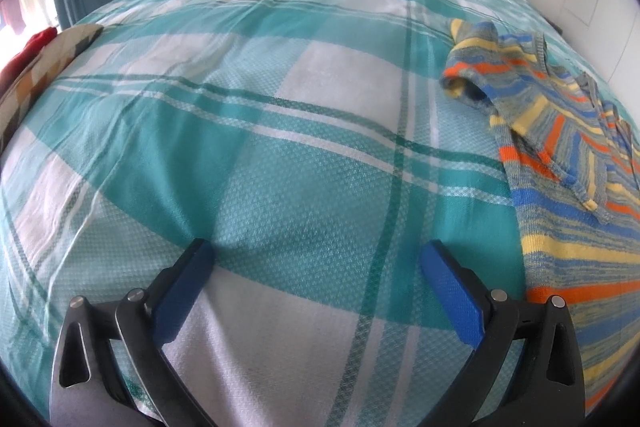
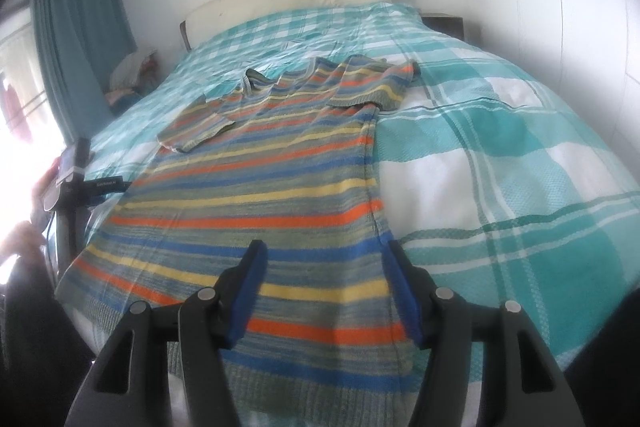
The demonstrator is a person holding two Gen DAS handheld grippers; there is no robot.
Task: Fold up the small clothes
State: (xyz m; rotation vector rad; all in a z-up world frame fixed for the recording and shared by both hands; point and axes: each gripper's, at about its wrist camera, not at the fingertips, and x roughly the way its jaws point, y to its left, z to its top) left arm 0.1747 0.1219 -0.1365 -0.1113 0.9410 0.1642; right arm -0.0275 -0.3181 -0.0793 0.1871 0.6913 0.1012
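Striped sweater (image 2: pixel 256 183) lies under right hand-held gripper (image 2: pixel 324 291).

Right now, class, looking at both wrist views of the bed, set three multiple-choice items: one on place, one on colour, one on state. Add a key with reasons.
1. Where does the striped sweater lie?
A. On the checked bedspread
B. On the floor
C. Over the headboard

2. What colour are the pads of the left gripper?
A. Red
B. Blue
C. White

3. How is the right gripper?
A. Shut on a sleeve
B. Shut on nothing
C. Open above the sweater's hem

Key: A, it is spread flat on the bedspread; B, both pads show blue; C, its jaws stand apart with nothing pinched.
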